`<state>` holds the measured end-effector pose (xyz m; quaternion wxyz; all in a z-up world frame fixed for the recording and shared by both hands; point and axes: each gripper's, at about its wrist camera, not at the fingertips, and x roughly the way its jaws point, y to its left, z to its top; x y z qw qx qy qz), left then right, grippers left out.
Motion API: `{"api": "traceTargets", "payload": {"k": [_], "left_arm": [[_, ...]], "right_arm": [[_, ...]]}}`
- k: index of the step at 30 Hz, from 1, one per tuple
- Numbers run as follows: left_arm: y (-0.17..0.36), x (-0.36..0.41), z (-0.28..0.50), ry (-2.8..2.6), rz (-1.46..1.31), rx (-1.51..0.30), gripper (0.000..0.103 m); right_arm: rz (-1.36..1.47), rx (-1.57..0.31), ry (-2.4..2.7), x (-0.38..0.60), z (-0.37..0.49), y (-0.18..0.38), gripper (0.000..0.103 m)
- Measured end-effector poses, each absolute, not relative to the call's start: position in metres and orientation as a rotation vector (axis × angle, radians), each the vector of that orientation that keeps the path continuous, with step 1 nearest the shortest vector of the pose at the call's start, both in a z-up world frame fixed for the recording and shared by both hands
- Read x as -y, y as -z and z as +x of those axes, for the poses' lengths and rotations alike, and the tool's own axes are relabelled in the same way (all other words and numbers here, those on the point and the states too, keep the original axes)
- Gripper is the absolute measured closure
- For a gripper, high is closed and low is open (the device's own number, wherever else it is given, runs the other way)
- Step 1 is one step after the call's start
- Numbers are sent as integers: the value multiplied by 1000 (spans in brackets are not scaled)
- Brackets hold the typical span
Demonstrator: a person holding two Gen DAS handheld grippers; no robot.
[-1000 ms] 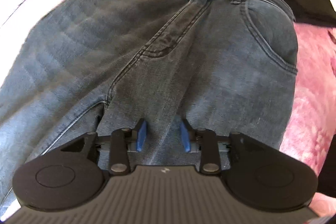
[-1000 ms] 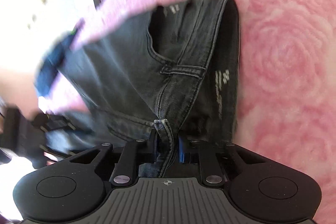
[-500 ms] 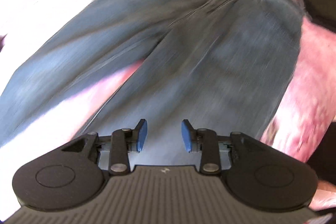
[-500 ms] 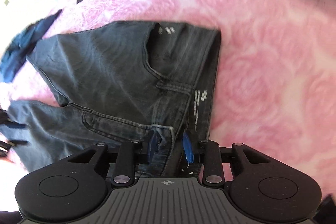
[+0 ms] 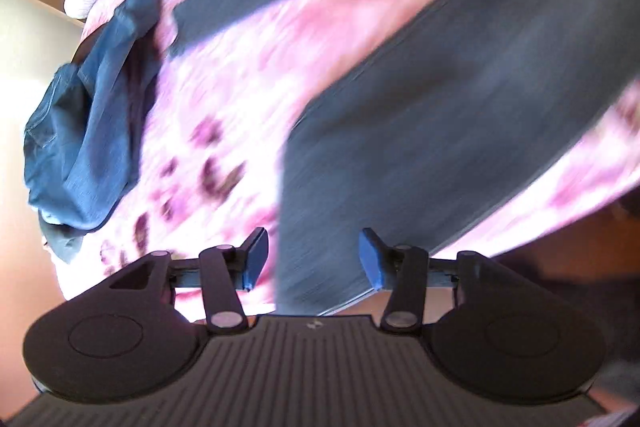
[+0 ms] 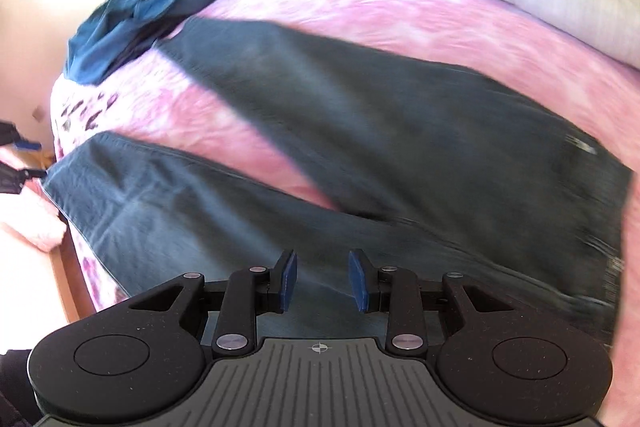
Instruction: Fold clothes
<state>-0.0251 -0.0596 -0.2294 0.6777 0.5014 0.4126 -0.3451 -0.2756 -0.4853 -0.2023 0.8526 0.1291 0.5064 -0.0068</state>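
Jeans [image 6: 360,131] flat on pink bedspread [image 6: 400,15], legs splayed apart with a pink strip between them. Left gripper [image 5: 312,261] jaws wide apart, empty, over the near leg's hem. Right gripper [image 6: 322,281] jaws parted, empty, above the near leg. Blue garment [image 5: 88,123] bunched at the bed's far-left edge. Both views motion-blurred.

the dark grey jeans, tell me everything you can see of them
The dark grey jeans look like faded denim, lying flat on the pink blanket, legs spread in a V with blanket showing between. Hems point toward a crumpled blue garment; the waist is at the right. Neither gripper's open jaws hold them.
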Motion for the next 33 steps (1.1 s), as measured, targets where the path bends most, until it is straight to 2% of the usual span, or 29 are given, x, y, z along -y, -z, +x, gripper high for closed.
{"api": "traceTargets", "payload": {"k": [4,5,6,7,13,19,21,23,24,25,26,28,30,31,33], "left_arm": [[247,-12,44,765,820,-1141,58],[252,-27,56,765,707,-1205,58],[258,-42,66,766,580,-1264,58],[264,-55,75,774,456,-1319,58],[303,-100,92,760,-174,-1517,53],[332,-128,95,650,-510,-1536,55],[331,-129,91,669,-528,-1522,65],[322,-128,86,702,-518,-1484,84],[315,-129,83,715,-500,-1459,88],[304,-130,80,724,-476,-1420,89],[288,-131,76,737,-434,-1349,89],[252,-133,65,766,-330,-1174,90],[224,-130,48,796,-191,-1022,89],[221,-129,41,782,-137,-995,87],[239,-132,41,705,-167,-1083,82]], "right_arm": [[254,-1093,-63,397,-201,224,68],[248,-1099,-88,375,-181,229,60],[242,-1105,-114,353,-161,235,41],[236,-1111,-139,330,-141,240,29],[156,-1114,-488,230,1,261,29],[88,-1315,-761,182,92,324,29],[139,-1449,-809,170,110,349,30],[196,-1542,-839,162,119,360,30],[213,-1574,-843,160,122,363,36],[224,-1594,-847,158,124,364,61],[231,-1599,-857,157,125,361,76],[219,-1553,-902,156,122,345,84],[194,-1418,-960,157,114,316,84],[181,-1350,-987,157,110,302,84],[125,-1254,-995,156,101,293,83]]}}
